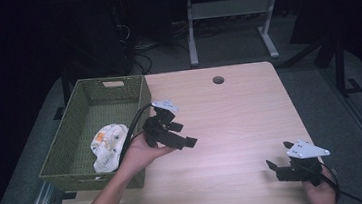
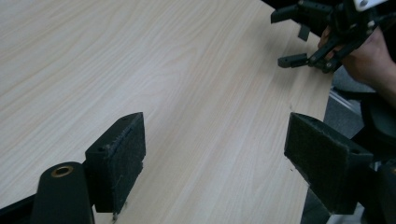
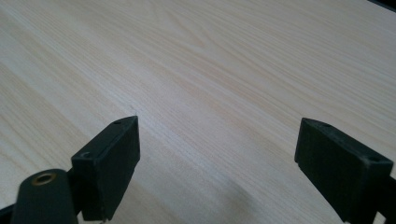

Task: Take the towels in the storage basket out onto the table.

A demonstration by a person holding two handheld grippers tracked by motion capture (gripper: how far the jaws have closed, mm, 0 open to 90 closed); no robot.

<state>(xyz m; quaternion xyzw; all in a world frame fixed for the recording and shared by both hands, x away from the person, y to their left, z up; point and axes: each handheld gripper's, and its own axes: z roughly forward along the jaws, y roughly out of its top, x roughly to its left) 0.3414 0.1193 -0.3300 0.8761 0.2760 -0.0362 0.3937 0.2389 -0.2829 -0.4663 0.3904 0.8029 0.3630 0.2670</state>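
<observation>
Cloth lies inside the basket; counter bare. Left gripper and right gripper hover with fingers spread, empty. Judged: work looks finished.

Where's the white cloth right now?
In the high view the white cloth lies inside the green basket at the table's left edge, near its front end, just left of the left gripper.
</observation>
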